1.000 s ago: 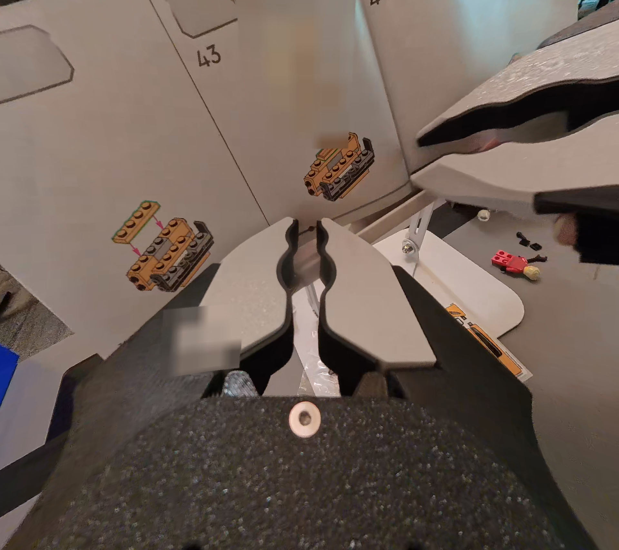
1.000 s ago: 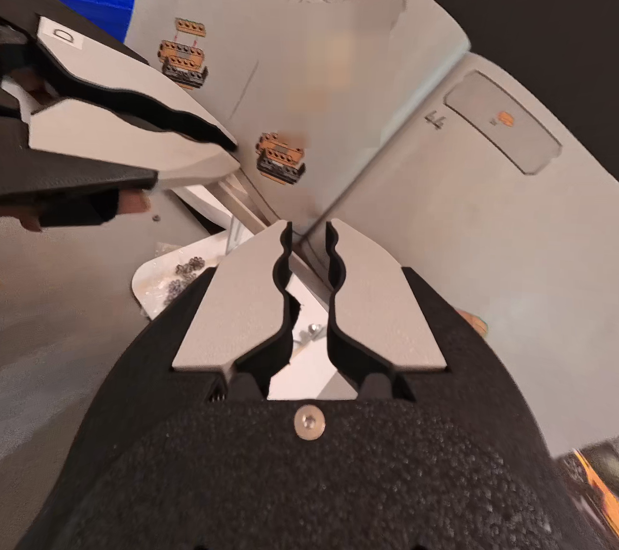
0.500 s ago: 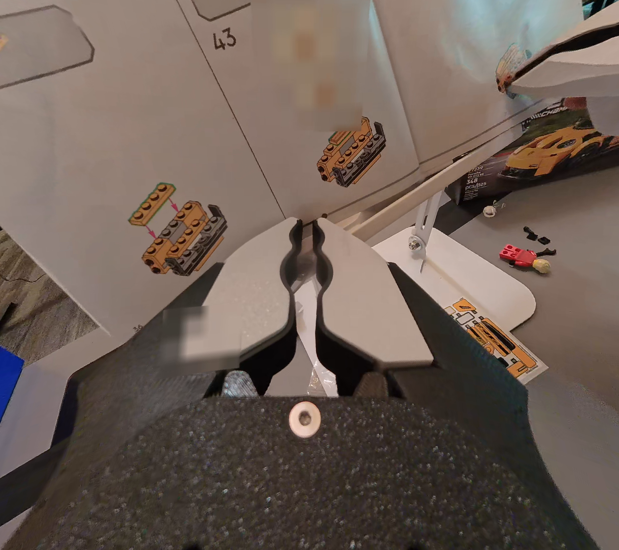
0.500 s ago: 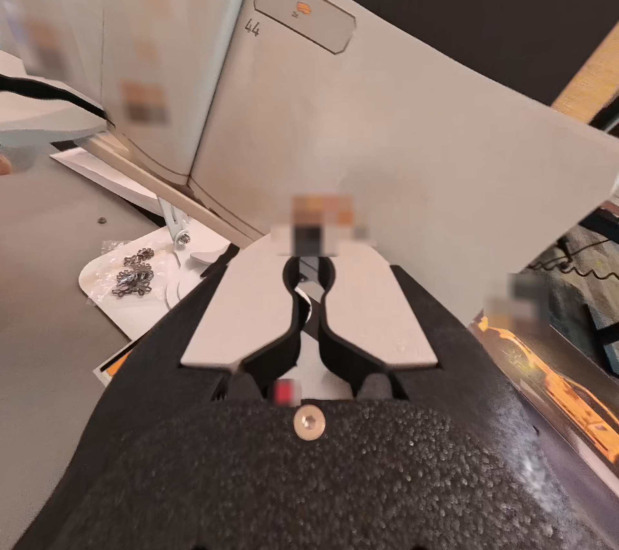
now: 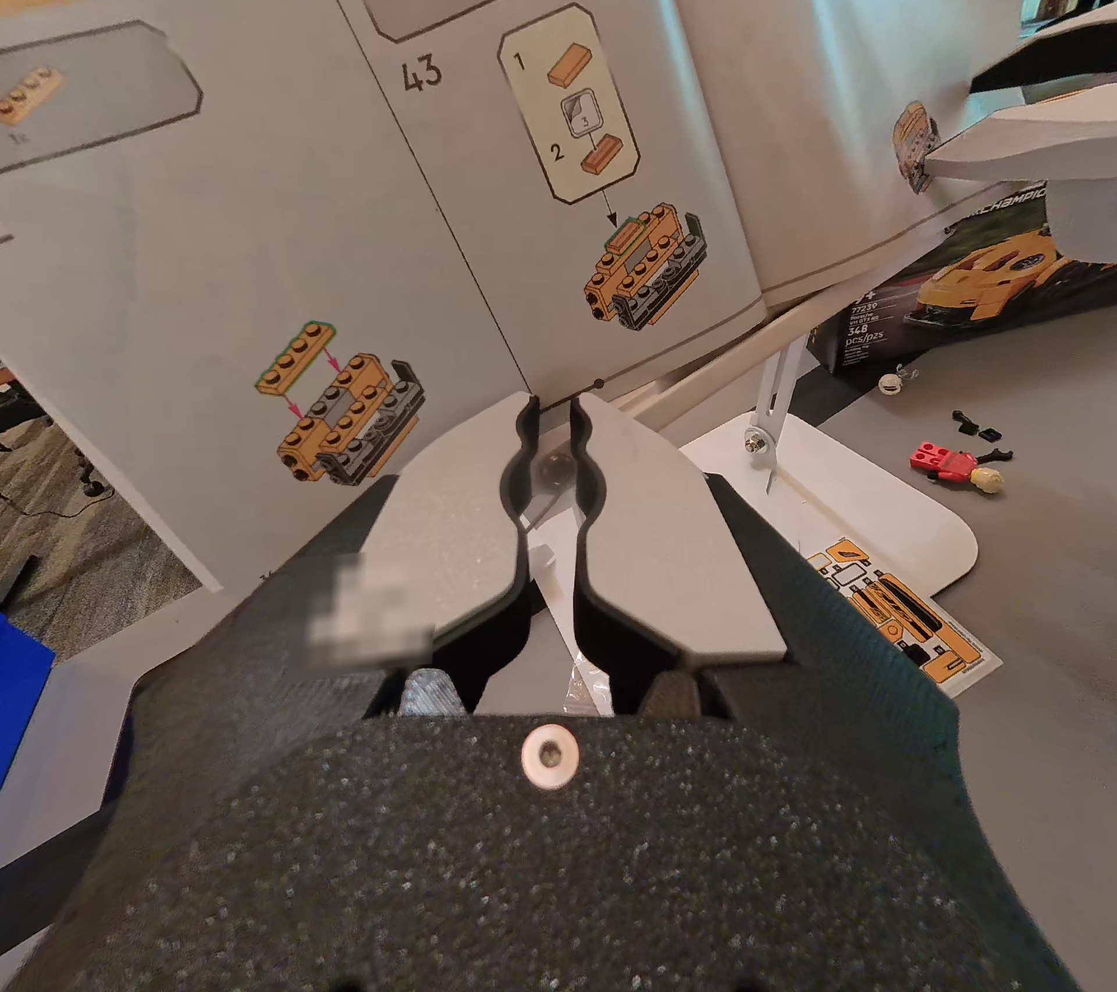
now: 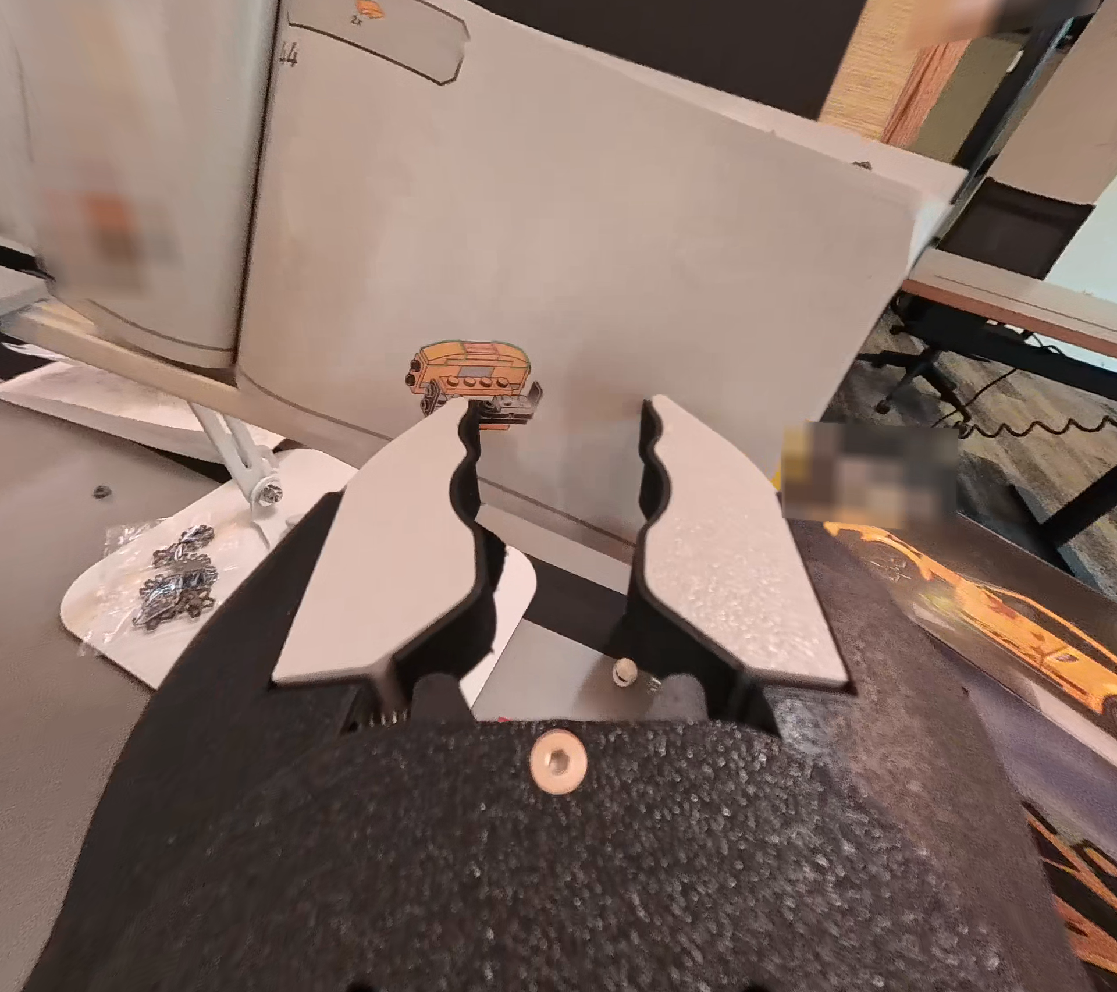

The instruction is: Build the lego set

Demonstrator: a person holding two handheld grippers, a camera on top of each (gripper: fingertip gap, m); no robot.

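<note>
The left gripper (image 5: 553, 407) has its two grey fingers almost together, with only a thin gap between the tips, and nothing is held between them. The tips sit right at the bottom edge of the open instruction booklet (image 5: 302, 189), which stands up on a white stand (image 5: 846, 509). The booklet's pages show pictures of small orange and grey brick builds. The right gripper (image 6: 559, 407) is spread wide and holds nothing. Its tips are close in front of the booklet's right page, just below a small picture of an orange build. In the left wrist view this gripper reaches in from the right edge and its tip is up against that same page. Past the stand, on the grey table (image 5: 1027, 721), a sticker sheet (image 5: 894, 612) lies partly under the stand's base. A little red figure (image 5: 955, 470) lies on its side near it, with a few tiny black pieces (image 5: 973, 425) and a small round white piece (image 5: 890, 384) close by. The set's box (image 5: 967, 292) with an orange car on it sits behind them. In the right wrist view, a clear bag of small dark parts (image 6: 175, 582) lies on the stand's base.
</note>
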